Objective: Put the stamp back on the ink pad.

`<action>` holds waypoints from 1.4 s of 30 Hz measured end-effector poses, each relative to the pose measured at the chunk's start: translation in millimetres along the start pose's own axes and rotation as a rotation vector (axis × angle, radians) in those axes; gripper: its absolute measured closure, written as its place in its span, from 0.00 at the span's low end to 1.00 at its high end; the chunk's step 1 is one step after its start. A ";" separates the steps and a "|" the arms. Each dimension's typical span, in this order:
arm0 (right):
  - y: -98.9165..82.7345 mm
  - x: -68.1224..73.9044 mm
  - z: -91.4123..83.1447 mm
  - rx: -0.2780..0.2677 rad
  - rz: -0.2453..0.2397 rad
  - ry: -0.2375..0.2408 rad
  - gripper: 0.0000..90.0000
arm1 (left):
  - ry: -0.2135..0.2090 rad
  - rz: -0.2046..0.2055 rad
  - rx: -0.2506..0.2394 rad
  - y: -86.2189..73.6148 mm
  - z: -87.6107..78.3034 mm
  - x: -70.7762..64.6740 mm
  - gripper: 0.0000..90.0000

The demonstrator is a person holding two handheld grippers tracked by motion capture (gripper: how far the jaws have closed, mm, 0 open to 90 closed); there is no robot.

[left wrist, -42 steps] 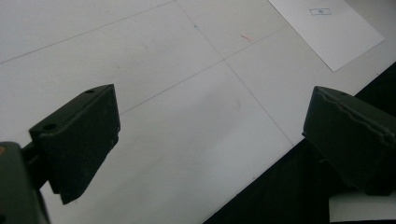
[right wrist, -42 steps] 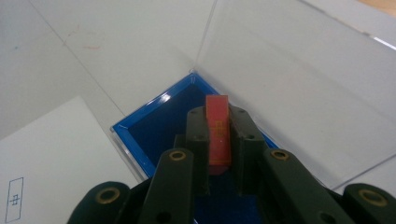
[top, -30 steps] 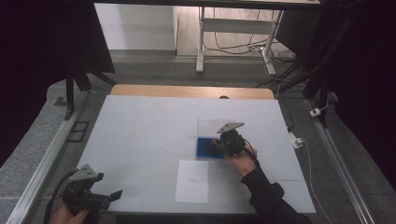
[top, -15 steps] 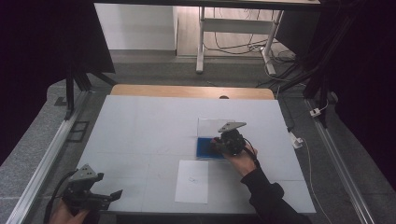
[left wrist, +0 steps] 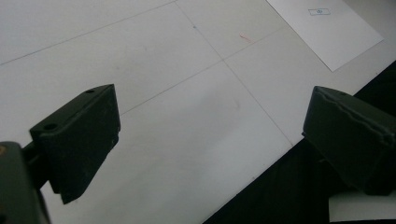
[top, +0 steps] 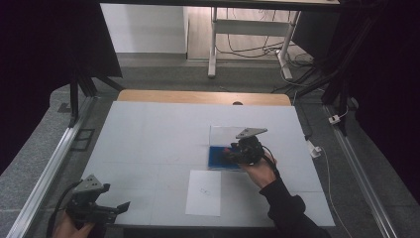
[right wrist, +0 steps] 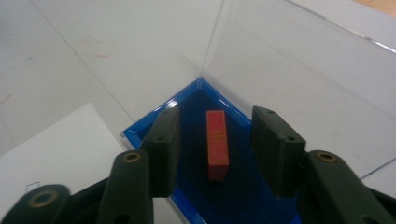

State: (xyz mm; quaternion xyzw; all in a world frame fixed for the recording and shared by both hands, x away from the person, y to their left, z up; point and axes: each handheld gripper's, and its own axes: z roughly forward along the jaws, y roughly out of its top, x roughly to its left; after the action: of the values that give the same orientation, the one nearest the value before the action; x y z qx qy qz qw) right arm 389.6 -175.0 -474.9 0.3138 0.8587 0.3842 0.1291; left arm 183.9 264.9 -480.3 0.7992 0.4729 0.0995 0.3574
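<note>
Between parted jaws – red block (right wrist: 217, 144), untouched, right hand-held gripper (right wrist: 215, 150)

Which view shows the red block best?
The right gripper view: the red block lies in full on the blue tray, between the open jaws of the right gripper, which have just been opening and do not touch it. The high view gives a small red speck beside that gripper. The left gripper view looks at table and paper instead.
</note>
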 end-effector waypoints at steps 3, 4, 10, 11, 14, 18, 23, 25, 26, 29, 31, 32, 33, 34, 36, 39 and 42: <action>-0.2 1.0 -3.1 -0.005 0.011 0.005 0.50 | 0.000 0.000 0.000 0.0 -0.1 0.1 0.05; -0.4 1.8 -3.8 -0.009 0.017 0.006 0.48 | 0.000 0.000 -0.001 0.0 -0.1 0.0 0.05; -1.5 4.4 -9.8 -0.022 0.034 0.005 0.35 | 0.000 0.001 -0.002 0.0 -0.2 -0.1 0.05; -1.6 4.9 -11.1 -0.025 0.036 0.009 0.35 | 0.000 0.001 -0.002 0.0 -0.2 -0.1 0.05; -2.4 6.9 -14.3 -0.040 0.037 0.024 0.29 | 0.000 0.001 -0.003 -0.1 -0.4 -0.1 0.05; -3.5 10.2 -17.7 -0.045 0.044 0.037 0.24 | -0.001 0.001 -0.003 -0.1 -0.3 -0.1 0.05; -5.0 14.1 -20.5 -0.039 0.047 0.032 0.18 | -0.001 0.000 -0.004 -0.1 -0.4 0.1 0.05; -5.8 15.1 -22.0 -0.035 0.049 0.036 0.18 | -0.001 0.000 -0.004 0.0 -0.4 0.1 0.05; -6.3 15.5 -22.2 -0.040 0.052 0.040 0.17 | -0.001 0.001 -0.004 -0.1 -0.4 0.0 0.05; -7.4 17.4 -22.4 -0.030 0.060 0.041 0.11 | -0.001 -0.001 -0.006 -0.2 -0.5 0.1 0.05; -8.6 18.7 -22.0 -0.028 0.067 0.042 0.09 | -0.002 -0.001 -0.007 -0.3 -0.6 0.2 0.05; -9.0 19.4 -22.2 -0.020 0.068 0.045 0.09 | -0.002 -0.002 -0.008 -0.3 -0.6 0.2 0.05; -9.4 20.0 -22.5 -0.015 0.067 0.044 0.09 | -0.003 -0.002 -0.009 -0.4 -0.7 0.3 0.05; -9.8 20.4 -23.0 -0.009 0.067 0.047 0.09 | -0.003 -0.002 -0.010 -0.4 -0.7 0.4 0.05; -9.9 21.2 -24.9 -0.002 0.068 0.052 0.08 | -0.004 -0.003 -0.009 -0.4 -0.7 0.6 0.05; -10.0 23.0 -28.5 0.001 0.063 0.053 0.06 | -0.005 -0.002 -0.010 -0.5 -0.7 0.6 0.05; -11.5 25.2 -32.1 0.010 0.048 0.039 0.03 | -0.004 -0.003 -0.010 -0.4 -0.7 0.6 0.05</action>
State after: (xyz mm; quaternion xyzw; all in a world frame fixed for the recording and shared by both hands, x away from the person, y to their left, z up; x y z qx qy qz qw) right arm 350.3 -183.3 -461.4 0.3272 0.8553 0.3888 0.1015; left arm 183.6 265.9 -480.2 0.7971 0.4727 0.0996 0.3624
